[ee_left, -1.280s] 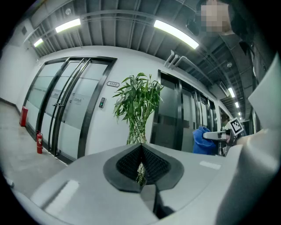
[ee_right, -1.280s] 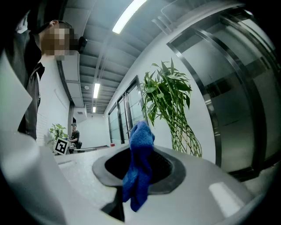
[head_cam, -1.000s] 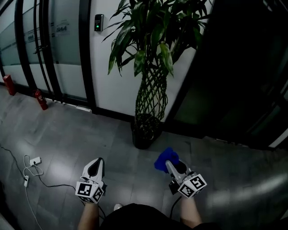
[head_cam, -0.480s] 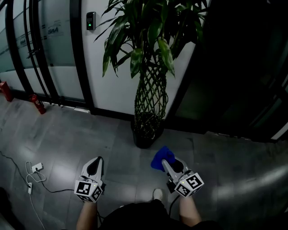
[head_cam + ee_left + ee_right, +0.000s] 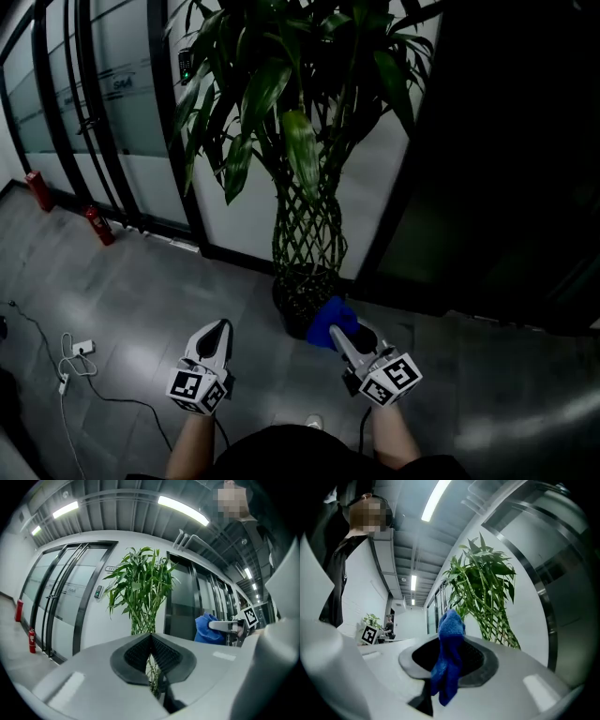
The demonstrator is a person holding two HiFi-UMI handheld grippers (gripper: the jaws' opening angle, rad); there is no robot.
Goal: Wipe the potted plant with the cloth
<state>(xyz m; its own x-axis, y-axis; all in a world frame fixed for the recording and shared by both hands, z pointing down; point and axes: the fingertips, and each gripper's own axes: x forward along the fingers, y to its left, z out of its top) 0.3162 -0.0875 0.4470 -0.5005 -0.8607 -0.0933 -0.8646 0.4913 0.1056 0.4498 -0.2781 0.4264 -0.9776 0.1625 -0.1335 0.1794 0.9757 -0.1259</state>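
Grey tiled hallway floor point(image 5: 141, 300) beside a glass wall, with a plant at upper centre.
Head view: the potted plant point(image 5: 307, 225) stood mid-frame against the wall. The right tongs point(image 5: 339, 335), lower right of centre, clamped the blue cloth point(image 5: 326, 321) near the pot, and the left tongs point(image 5: 218, 330), lower left, were pressed together and held nothing. Left gripper view: the pads met at centre, with the plant behind and the cloth at right. Right gripper view: the cloth hung pinched at centre, with the plant at upper right.
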